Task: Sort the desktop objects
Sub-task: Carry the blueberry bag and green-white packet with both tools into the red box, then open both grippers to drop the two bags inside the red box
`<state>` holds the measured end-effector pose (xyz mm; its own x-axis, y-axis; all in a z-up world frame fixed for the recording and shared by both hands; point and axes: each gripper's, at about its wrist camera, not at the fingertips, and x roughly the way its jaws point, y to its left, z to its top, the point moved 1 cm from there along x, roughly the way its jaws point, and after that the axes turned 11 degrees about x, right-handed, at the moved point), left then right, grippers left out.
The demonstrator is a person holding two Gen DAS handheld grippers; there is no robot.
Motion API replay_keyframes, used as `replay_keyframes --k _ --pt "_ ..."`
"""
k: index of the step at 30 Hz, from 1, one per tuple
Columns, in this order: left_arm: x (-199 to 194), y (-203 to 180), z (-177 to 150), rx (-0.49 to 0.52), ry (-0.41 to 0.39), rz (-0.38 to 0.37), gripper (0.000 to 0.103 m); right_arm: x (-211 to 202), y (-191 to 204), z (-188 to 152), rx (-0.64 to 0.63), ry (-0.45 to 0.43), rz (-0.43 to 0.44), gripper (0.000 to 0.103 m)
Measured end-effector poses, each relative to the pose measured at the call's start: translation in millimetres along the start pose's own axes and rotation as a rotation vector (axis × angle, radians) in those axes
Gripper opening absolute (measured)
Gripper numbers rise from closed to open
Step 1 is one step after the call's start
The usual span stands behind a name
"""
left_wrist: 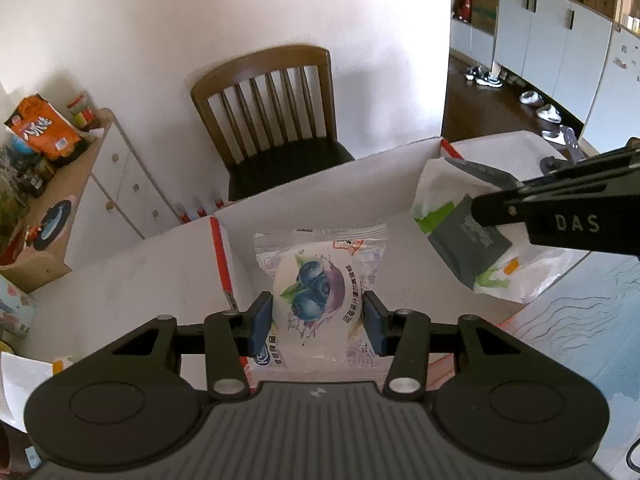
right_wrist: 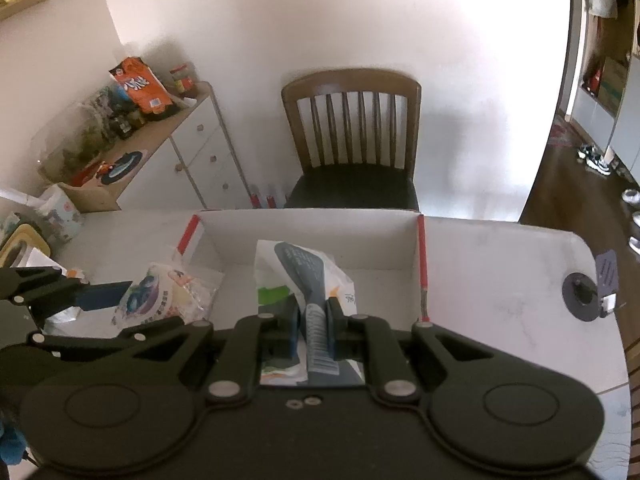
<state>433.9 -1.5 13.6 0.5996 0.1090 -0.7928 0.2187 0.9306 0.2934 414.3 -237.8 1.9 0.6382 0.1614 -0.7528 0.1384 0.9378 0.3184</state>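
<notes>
A clear snack packet with a blueberry print [left_wrist: 320, 292] sits between the blue pads of my left gripper [left_wrist: 318, 320], which is shut on it above the near left part of a white cardboard box [left_wrist: 320, 196] with red-taped corners. My right gripper [right_wrist: 314, 316] is shut on a white, grey and green pouch [right_wrist: 296, 272], held over the box's [right_wrist: 320, 228] inside. In the left wrist view the pouch [left_wrist: 464, 236] hangs from the right gripper [left_wrist: 486, 204] at the right. In the right wrist view the blueberry packet [right_wrist: 160, 296] shows at the left.
A wooden chair [right_wrist: 352, 140] stands behind the white table [right_wrist: 500, 280]. A sideboard [right_wrist: 180, 152] with an orange bag [right_wrist: 140, 88] and jars lies at the left. A round cable hole with a tag [right_wrist: 584, 292] is at the table's right. A blue patterned mat [left_wrist: 580, 328] lies near right.
</notes>
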Motion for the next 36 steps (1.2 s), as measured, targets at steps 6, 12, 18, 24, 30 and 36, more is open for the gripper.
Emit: replay_keyframes --k 6,12,18,24,30,36 --pt "26 -1 6 0.040 0.020 0.036 0.046 26 4 8 0.003 0.022 -0.008 0.012" --pt "52 2 2 0.019 0.065 0.009 0.046 51 -2 6 0.001 0.048 -0.028 0.012" --pt "75 -4 3 0.040 0.094 0.006 0.046 76 -12 1 0.014 0.085 -0.049 0.012" --pt "95 -5 -5 0.037 0.139 -0.009 0.046 94 -15 -9 0.001 0.128 -0.058 0.012" --pt "108 -7 -12 0.038 0.165 -0.023 0.046 103 -16 -19 -0.009 0.155 -0.066 0.012" --pt "119 -8 -13 0.037 0.192 -0.034 0.046 109 -19 -25 -0.013 0.175 -0.076 0.012"
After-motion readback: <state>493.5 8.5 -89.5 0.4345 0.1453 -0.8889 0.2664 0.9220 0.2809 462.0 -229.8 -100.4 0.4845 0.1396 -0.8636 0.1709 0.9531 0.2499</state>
